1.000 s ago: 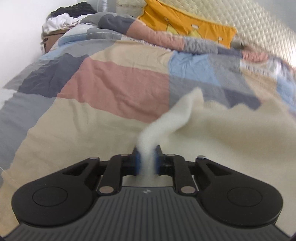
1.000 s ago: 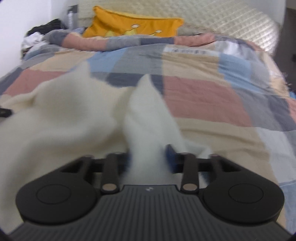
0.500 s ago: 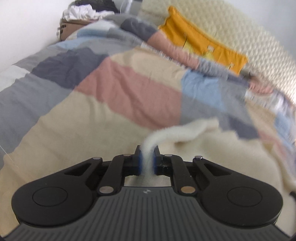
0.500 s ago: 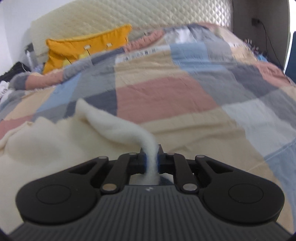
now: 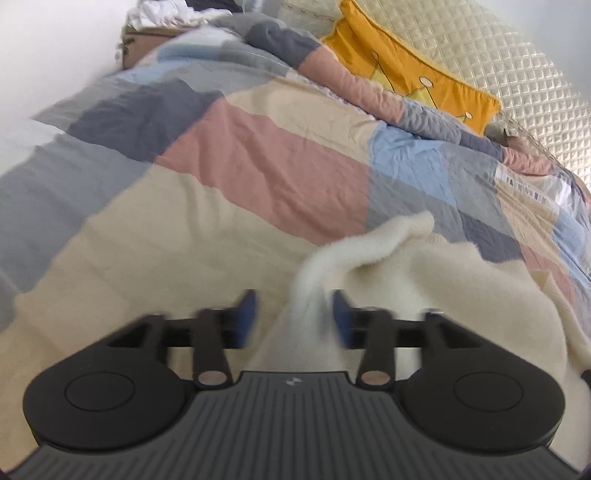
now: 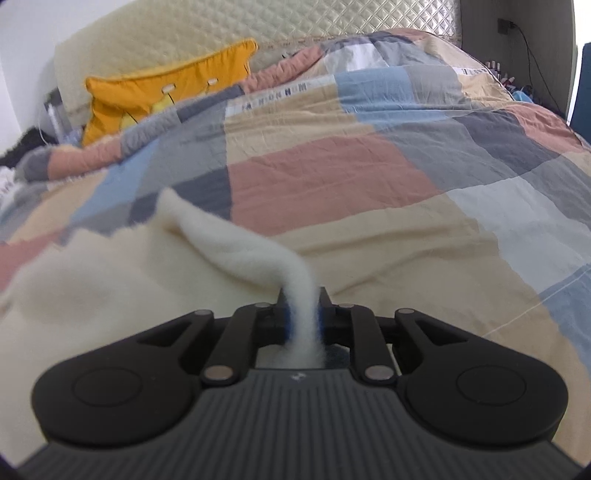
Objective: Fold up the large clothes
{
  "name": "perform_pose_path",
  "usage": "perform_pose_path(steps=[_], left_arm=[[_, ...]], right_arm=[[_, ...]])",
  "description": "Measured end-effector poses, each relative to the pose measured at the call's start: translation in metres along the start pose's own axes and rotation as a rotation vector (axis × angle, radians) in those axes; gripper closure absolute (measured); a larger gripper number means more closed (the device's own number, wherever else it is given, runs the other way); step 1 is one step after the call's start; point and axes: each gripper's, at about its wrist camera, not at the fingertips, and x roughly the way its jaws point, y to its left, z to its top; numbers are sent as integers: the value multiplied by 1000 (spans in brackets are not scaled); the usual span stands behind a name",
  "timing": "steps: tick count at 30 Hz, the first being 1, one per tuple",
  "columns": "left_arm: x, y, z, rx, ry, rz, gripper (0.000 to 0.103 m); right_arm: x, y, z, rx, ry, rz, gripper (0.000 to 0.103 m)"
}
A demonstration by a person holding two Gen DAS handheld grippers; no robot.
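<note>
A cream fluffy garment [image 5: 424, 280] lies spread on the bed. In the left wrist view a raised corner of it stands between the blue pads [image 5: 246, 314] of my left gripper [image 5: 293, 315]. Those jaws are opening and stand wide apart, with neither pad pressing the cloth. In the right wrist view the same garment [image 6: 92, 288] spreads to the left. A twisted strip of it runs into my right gripper [image 6: 303, 314], whose jaws are beginning to open while the pads still pinch the strip.
A patchwork quilt [image 5: 258, 158] covers the bed. An orange pillow [image 6: 162, 96] leans on the quilted headboard [image 6: 332, 18]. A cardboard box [image 5: 147, 40] piled with clothes stands by the white wall at far left. A cable hangs at the far right [image 6: 524, 48].
The left jaws have sprung apart and let go of the cream corner, which still stands between them. The right jaws have widened slightly around their strip. Both views rolled earlier.
</note>
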Motion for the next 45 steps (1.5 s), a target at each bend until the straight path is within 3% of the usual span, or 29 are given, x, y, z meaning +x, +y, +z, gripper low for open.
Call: perform_pose_path(steps=[3,4,10,18,25,30,35,45], left_arm=[[-23,-4,2,8,-39,-37,43],[-32,-6,3,11,-52,-55,43],[-68,-31,-4,86,-112,-154,42],[-70,-64,-24,199,-87,-207,42],[-51,-83,-41,302,-41,-204,42],[-20,-88,-48,346,13,-160,42],[6,-87,-60,329,47,-126,42],[17,-90,-62,310,50,-122,41]], right_arm=[[-16,-4,4,60,-34,81,49],[-21,-4,4,62,-52,97,44],[-49,9,4,52,-108,179,43],[-74,46,-1,-114,-200,230,43],[-58,74,-14,-209,-113,289,44],[-36,84,-23,-218,-31,289,44],[-8,94,-36,-271,52,262,45],[9,96,-42,-277,69,252,46]])
